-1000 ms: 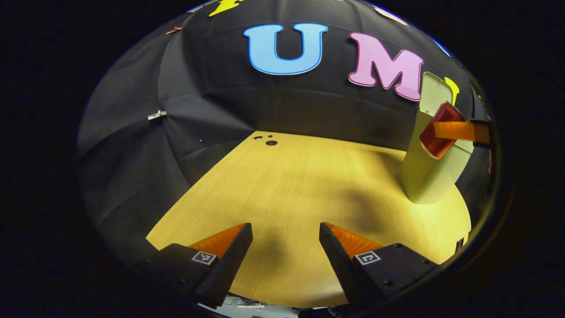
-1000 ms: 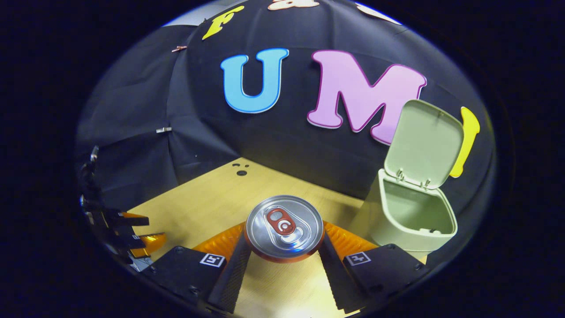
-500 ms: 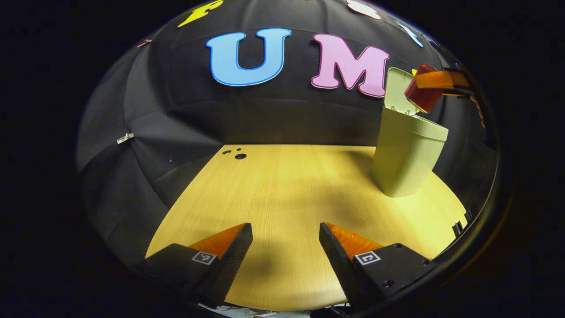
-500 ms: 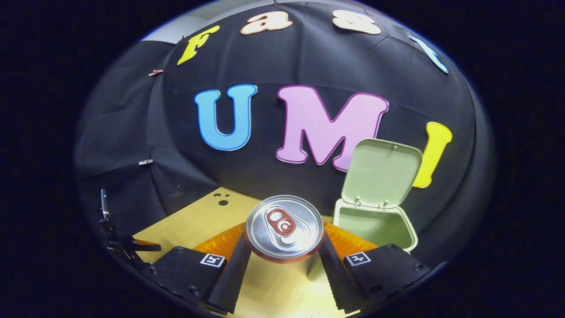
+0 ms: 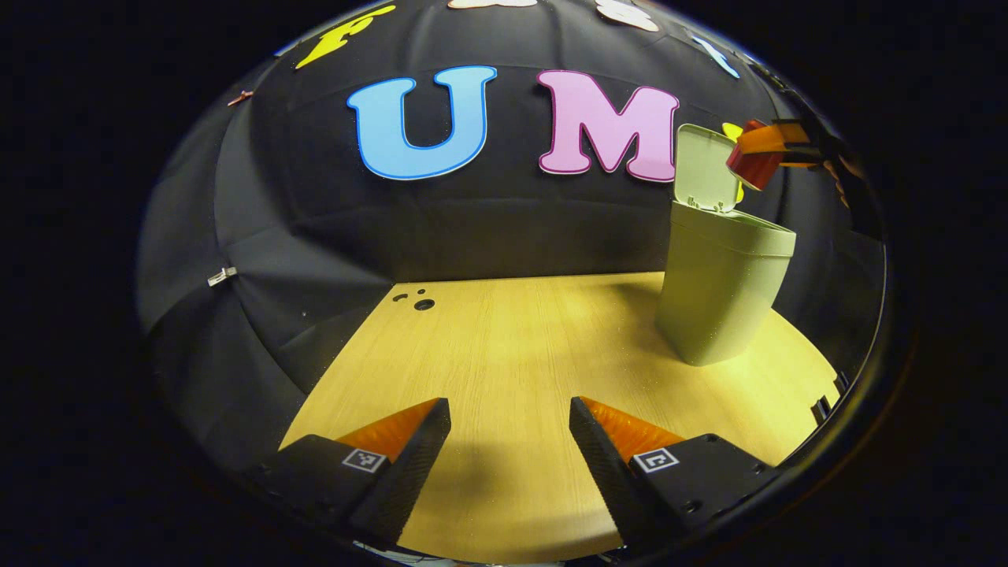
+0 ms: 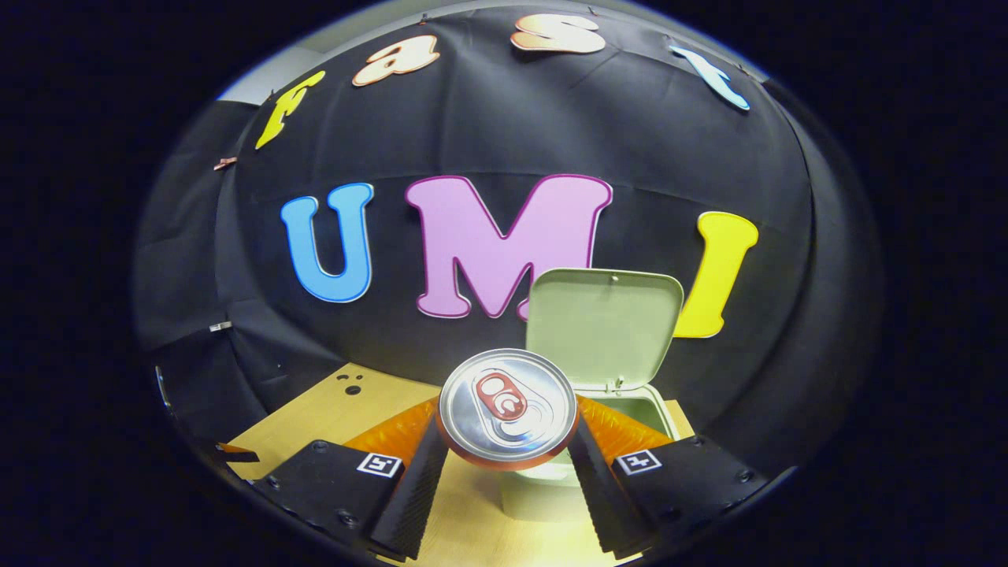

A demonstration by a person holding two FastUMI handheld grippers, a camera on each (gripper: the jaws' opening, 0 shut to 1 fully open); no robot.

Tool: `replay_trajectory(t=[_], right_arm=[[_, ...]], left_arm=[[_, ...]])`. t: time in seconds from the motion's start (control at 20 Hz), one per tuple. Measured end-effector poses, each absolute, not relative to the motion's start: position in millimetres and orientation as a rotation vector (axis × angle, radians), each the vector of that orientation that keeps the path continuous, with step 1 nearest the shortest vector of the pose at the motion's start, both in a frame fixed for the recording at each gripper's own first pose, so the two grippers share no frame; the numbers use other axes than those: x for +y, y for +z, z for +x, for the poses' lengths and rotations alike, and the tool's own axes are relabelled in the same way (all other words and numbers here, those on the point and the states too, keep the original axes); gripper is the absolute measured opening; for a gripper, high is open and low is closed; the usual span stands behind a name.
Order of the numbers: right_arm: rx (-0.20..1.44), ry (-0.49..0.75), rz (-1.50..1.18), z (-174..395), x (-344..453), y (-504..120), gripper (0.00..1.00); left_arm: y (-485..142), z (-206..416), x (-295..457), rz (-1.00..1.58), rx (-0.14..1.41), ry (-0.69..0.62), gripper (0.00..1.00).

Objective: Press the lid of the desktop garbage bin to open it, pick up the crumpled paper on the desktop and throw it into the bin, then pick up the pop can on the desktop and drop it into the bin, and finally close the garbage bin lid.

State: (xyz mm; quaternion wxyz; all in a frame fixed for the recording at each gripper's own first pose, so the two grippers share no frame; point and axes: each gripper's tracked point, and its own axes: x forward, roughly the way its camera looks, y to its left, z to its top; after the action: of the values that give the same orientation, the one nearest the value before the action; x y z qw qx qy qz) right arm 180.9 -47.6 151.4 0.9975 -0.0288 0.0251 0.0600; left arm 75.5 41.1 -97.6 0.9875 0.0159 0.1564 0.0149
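**Holding the can above the open bin**

Gripping the red aluminium pop can (image 6: 508, 407) from both sides, the right gripper (image 6: 508, 461) has its two fingers pressed against the can's body, just under the silver top with its red pull tab. In the right gripper view the can sits upright between the fingers, raised off the table, and the pale green plastic desktop garbage bin (image 6: 630, 409) lies straight ahead and below it. The bin's hinged lid (image 6: 605, 327) stands up at the back, and part of the open mouth shows just past the can's right edge. How far the can has come over the opening cannot be told from this view.

In the left gripper view the same bin (image 5: 720, 295) stands on the far right part of the light wooden table (image 5: 512, 354), with its lid (image 5: 703, 169) raised. Above the bin's rim, near the lid, the can (image 5: 752, 164) hangs tilted in the air, clamped by the right gripper (image 5: 776, 146), which reaches in from the right edge.

The left gripper (image 5: 510, 453) hovers low over the near part of the table, well apart from the bin. Its fingers are spread with only bare tabletop between them, grasping nothing. A few small dark holes (image 5: 417, 301) mark the table's far left corner. The crumpled paper cannot be made out inside the bin from either view.
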Motion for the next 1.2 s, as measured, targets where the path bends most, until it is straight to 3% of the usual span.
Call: replay_trajectory(t=[0.8,0.85,0.9,1.2], right_arm=[[0.172,0.143,-0.066,268.8,-104.3,84.9,0.83],[0.183,0.149,-0.072,272.7,-104.7,78.4,0.79],[0.193,0.153,-0.077,275.5,-105.0,72.8,0.83],[0.214,0.149,-0.099,281.0,-109.7,58.0,0.86]], left_arm=[[-97.7,92.2,11.0,-0.008,0.379,0.189,0.98],[-98.3,92.1,8.0,-0.013,0.381,0.201,0.98],[-96.9,92.8,5.5,-0.015,0.381,0.211,0.98],[-95.5,89.1,-17.6,-0.009,0.381,0.188,0.96]])
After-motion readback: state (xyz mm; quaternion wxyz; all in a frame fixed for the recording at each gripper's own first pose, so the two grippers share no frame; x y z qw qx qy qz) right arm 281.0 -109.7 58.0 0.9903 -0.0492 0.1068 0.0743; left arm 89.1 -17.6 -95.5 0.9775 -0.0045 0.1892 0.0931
